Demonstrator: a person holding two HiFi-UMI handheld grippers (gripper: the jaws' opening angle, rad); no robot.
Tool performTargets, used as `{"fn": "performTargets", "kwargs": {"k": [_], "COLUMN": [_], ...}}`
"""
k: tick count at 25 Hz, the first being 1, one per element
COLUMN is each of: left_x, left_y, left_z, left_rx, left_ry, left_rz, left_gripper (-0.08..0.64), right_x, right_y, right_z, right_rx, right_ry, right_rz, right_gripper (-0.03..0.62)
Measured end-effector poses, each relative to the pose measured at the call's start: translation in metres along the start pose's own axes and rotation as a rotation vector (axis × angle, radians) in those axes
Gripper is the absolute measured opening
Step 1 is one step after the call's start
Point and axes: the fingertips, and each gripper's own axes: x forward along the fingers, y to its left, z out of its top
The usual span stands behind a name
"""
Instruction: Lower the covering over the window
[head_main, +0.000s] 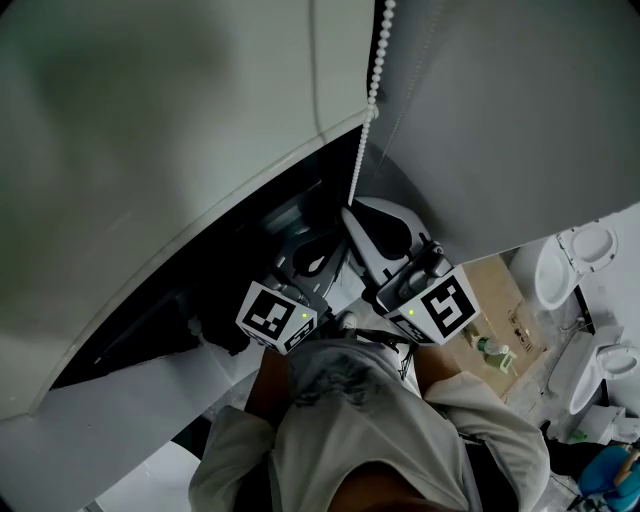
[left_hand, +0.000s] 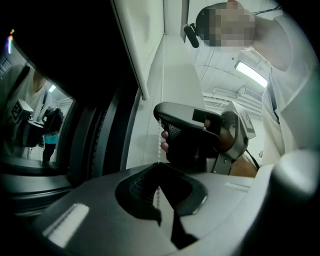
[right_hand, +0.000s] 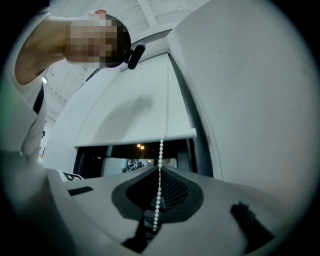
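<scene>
Your left gripper (left_hand: 160, 187) has its jaws pressed together on the bead chain (left_hand: 160, 145), and your right gripper (right_hand: 157, 200) is clamped on that same chain a little higher up, so both tools share one strand with a short run of beads between them. That stacked grip looks like a hand-over-hand pull: one tool keeps the chain taut while the other can let go and reach up for a fresh bite. The chain hangs straight down the right edge of the roller blind (right_hand: 125, 110), close to the wall (right_hand: 250, 100), which is why both grippers crowd into that narrow side strip. The blind is only partly down. Its bottom bar (right_hand: 135, 140) sits across the window (right_hand: 127, 161) with dark glass exposed beneath it, so I judge there is more pulling to do.
</scene>
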Motion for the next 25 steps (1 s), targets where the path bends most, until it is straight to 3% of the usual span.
{"fn": "performTargets", "kwargs": {"k": [11, 19, 25], "left_x": [-0.014, -0.032, -0.040], "left_y": [-0.001, 0.003, -0.003], "left_z": [0.009, 0.038, 0.065], "left_rx": [0.031, 0.016, 0.042], "left_ry": [-0.023, -0.103, -0.158], "left_rz": [0.030, 0.055, 0.041], "left_gripper": [0.017, 0.025, 0.025], "right_x": [-0.002, -0.005, -0.006], "right_y": [0.001, 0.002, 0.010], "right_z": [0.000, 0.001, -0.025], "right_rx": [0.048, 0.035, 0.045], "right_ry": [-0.034, -0.042, 0.034], "right_rz": [-0.003, -0.010, 0.001], "right_gripper": [0.018, 0.017, 0.017]}}
